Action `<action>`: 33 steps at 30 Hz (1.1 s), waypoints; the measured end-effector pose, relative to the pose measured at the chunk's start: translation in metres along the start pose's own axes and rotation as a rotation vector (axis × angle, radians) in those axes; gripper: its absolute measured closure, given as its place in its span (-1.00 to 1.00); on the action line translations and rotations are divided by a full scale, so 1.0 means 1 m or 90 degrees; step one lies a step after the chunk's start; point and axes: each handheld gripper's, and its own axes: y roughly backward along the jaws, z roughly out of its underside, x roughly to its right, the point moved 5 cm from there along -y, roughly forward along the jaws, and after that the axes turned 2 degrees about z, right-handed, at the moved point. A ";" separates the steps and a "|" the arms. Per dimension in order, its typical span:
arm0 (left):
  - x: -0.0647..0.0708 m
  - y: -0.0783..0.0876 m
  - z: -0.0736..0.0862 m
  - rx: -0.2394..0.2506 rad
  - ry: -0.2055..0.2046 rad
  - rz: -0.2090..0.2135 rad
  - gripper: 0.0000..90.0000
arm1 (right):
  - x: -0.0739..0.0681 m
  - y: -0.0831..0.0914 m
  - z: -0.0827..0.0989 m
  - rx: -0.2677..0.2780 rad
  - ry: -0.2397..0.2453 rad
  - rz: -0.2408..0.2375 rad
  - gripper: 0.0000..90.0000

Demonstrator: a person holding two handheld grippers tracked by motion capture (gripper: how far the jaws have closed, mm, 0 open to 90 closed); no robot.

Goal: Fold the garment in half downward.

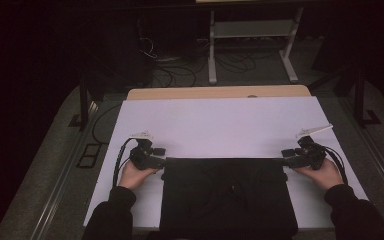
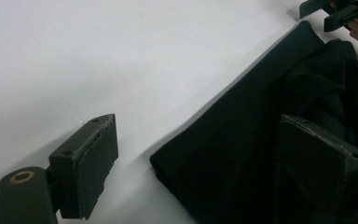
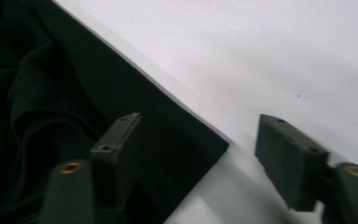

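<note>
A folded black cloth (image 1: 227, 195) lies at the near middle of the white sheet (image 1: 220, 125). My left gripper (image 1: 161, 156) sits at the cloth's far left corner and my right gripper (image 1: 286, 156) at its far right corner, each held by a hand. In the left gripper view the left gripper (image 2: 200, 135) stands open, with the corner of the cloth (image 2: 242, 149) between its jaws and no pad pressing on it. The right gripper (image 3: 200, 123) is also open around the other corner of the cloth (image 3: 74, 93). The right gripper (image 2: 335, 11) appears far off in the left gripper view.
The white sheet covers a wooden tabletop (image 1: 220, 92), whose far edge peeks out. Beyond the table stands a light metal frame (image 1: 252, 30) with cables (image 1: 175, 70) on the dark floor. Bare white sheet stretches beyond the cloth.
</note>
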 end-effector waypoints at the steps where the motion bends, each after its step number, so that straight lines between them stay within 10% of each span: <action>1: 0.000 -0.001 0.000 -0.003 0.000 0.000 -0.71 | 0.000 0.000 0.000 0.000 -0.001 0.003 -0.16; 16: -0.002 -0.003 0.001 -0.024 0.019 0.020 -0.33 | -0.001 -0.002 0.000 -0.014 0.000 0.010 0.35; 33: 0.004 -0.007 0.001 -0.072 -0.013 -0.023 0.74 | -0.010 -0.005 0.001 -0.045 0.021 -0.011 0.93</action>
